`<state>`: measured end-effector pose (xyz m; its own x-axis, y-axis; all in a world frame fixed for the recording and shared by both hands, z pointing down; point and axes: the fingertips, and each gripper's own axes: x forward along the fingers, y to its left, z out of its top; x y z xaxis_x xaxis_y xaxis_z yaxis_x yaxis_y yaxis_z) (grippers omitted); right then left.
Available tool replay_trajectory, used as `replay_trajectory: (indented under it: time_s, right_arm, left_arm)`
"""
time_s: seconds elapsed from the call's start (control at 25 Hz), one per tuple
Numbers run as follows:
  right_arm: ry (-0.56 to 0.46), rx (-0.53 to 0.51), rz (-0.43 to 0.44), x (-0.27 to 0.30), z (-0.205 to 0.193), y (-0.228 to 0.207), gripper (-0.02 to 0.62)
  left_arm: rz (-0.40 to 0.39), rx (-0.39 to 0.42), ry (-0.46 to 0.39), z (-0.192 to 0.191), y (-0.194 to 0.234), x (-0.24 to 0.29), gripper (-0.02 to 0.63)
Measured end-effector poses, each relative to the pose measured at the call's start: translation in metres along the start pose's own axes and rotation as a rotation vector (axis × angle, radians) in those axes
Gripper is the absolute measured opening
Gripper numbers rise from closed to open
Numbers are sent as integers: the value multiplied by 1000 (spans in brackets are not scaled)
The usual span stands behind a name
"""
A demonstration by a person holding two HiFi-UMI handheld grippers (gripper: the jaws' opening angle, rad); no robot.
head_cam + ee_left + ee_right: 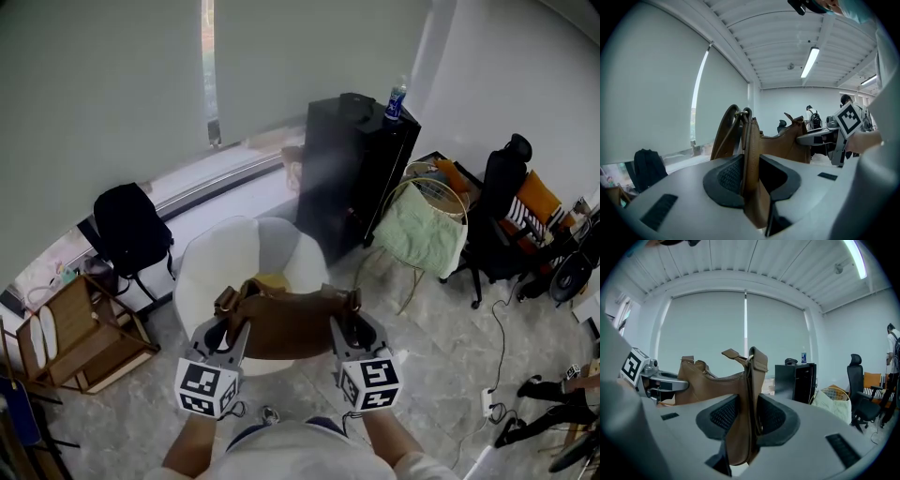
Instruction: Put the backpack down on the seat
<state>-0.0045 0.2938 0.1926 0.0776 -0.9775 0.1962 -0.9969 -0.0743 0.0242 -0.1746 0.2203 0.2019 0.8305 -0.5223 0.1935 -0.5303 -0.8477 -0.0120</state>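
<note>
A brown leather backpack [286,321] hangs between my two grippers, in front of and above a round white seat [217,258]. My left gripper [229,329] is shut on the bag's left end, where the strap and ring [740,114] rise above the pads. My right gripper [344,324] is shut on the bag's right end by its strap buckle [757,361]. In the left gripper view the leather [751,178] fills the gap between the jaws; in the right gripper view the leather [739,432] does the same. The bag's zipped top [717,378] sags between the two grips.
A black cabinet [354,169] with a bottle [396,97] stands right of the seat. A wire basket with green cloth [422,230] and a black office chair [497,211] are further right. A black bag on a stand [131,225] and a wooden rack [80,337] sit left.
</note>
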Motion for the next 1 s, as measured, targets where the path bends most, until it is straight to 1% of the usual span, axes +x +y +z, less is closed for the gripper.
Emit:
replay_trajectory:
  time_s: [0.16, 0.36, 0.76, 1.0]
  right_arm:
    - [8, 16, 1, 19, 0, 5, 152]
    - [27, 23, 18, 38, 2, -11, 152]
    - [29, -8, 103, 72, 16, -52, 152]
    - [45, -8, 165, 87, 19, -74, 151]
  left_arm:
    - [-3, -1, 12, -1, 20, 10, 104]
    - [0, -18, 27, 2, 23, 31, 104]
    - [79, -44, 13, 14, 19, 72, 104]
    - [120, -52, 27, 20, 12, 90, 104]
